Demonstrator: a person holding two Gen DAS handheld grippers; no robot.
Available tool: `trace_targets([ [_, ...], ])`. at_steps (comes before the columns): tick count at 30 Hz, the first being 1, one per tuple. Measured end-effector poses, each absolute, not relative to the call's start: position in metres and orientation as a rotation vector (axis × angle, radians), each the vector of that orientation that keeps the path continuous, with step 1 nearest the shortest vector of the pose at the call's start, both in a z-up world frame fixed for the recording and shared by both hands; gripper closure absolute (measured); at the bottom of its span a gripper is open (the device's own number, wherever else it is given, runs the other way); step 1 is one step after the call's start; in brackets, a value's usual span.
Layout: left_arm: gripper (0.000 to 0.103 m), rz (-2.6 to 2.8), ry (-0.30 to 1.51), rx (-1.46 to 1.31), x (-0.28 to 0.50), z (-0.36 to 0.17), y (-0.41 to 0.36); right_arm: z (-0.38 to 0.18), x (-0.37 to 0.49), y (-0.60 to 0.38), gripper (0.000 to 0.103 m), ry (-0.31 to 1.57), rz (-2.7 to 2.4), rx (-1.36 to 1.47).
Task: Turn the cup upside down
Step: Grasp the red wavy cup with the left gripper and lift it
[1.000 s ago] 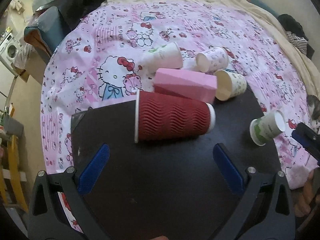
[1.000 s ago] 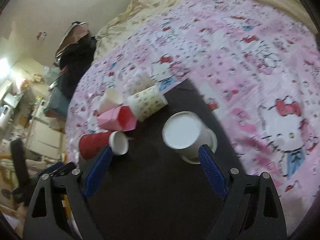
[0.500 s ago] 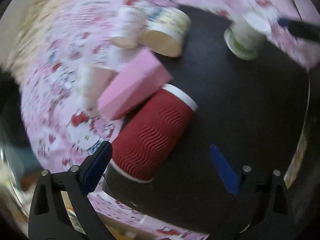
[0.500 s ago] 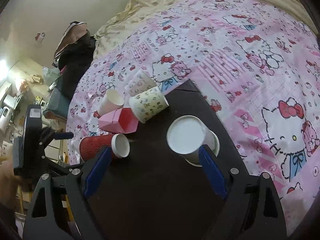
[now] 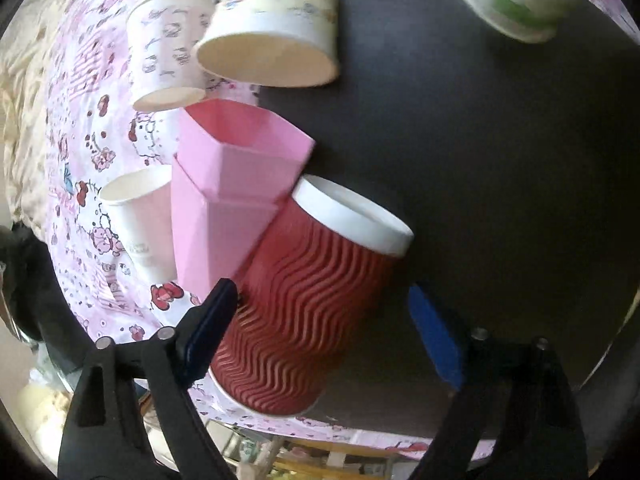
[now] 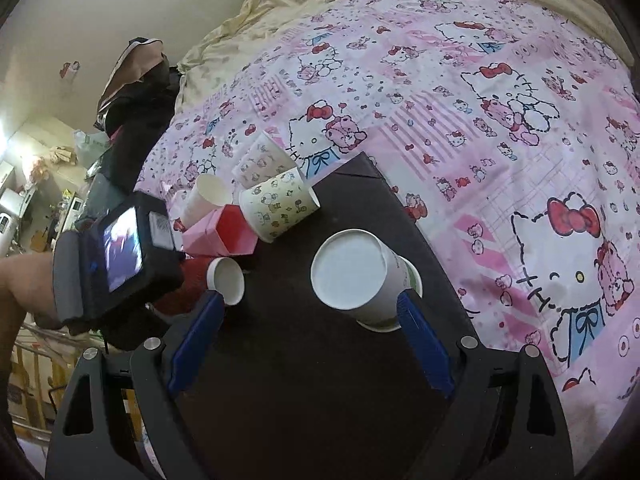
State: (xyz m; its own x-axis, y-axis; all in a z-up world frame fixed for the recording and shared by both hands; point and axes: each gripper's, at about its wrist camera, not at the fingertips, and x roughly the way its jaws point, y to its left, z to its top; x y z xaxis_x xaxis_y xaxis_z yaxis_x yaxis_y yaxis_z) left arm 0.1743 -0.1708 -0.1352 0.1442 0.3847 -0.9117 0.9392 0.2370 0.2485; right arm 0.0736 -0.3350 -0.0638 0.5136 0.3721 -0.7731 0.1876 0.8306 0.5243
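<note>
Since 1 s ago the left gripper (image 5: 320,320) has rolled and closed in on the red cup (image 5: 308,300): cup was well ahead of the fingers, now its ribbed body sits between them. Jaws wide apart, left finger (image 5: 208,320) just beside or touching the cup wall, can't tell which; right finger clear of it. Nothing clamped.

Red cup lies on its side on the black board (image 5: 480,160), white rim pointing away from the gripper, pink box (image 5: 224,200) touching its left side. Patterned cups beyond the box.

Right gripper (image 6: 312,312) has barely shifted: hovers over the board, jaws wide, holding nothing. White cup (image 6: 360,280) stands inverted on the board, base up, just inside its right finger (image 6: 420,340). The left unit (image 6: 116,256) has moved into the right wrist view, left of the red cup.
</note>
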Motion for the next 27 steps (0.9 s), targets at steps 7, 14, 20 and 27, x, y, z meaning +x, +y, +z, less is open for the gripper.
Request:
trace_targets([
  [7, 0.025, -0.642, 1.382, 1.366, 0.172, -0.142, -0.174, -0.066, 0.074, -0.335, 0.013, 1.050, 0.134, 0.621],
  [14, 0.035, -0.589, 1.228, 1.256, 0.159, -0.126, -0.165, -0.062, 0.076, -0.331, 0.012, 1.048, 0.144, 0.612],
  [20, 0.035, -0.552, 1.140, 0.886, 0.146, -0.075, -0.122, -0.060, 0.074, -0.326, 0.013, 1.044, 0.168, 0.621],
  [27, 0.034, -0.269, 0.896, 0.256, 0.120, -0.030, -0.006, -0.064, 0.071, -0.317, 0.012, 1.064, 0.202, 0.652],
])
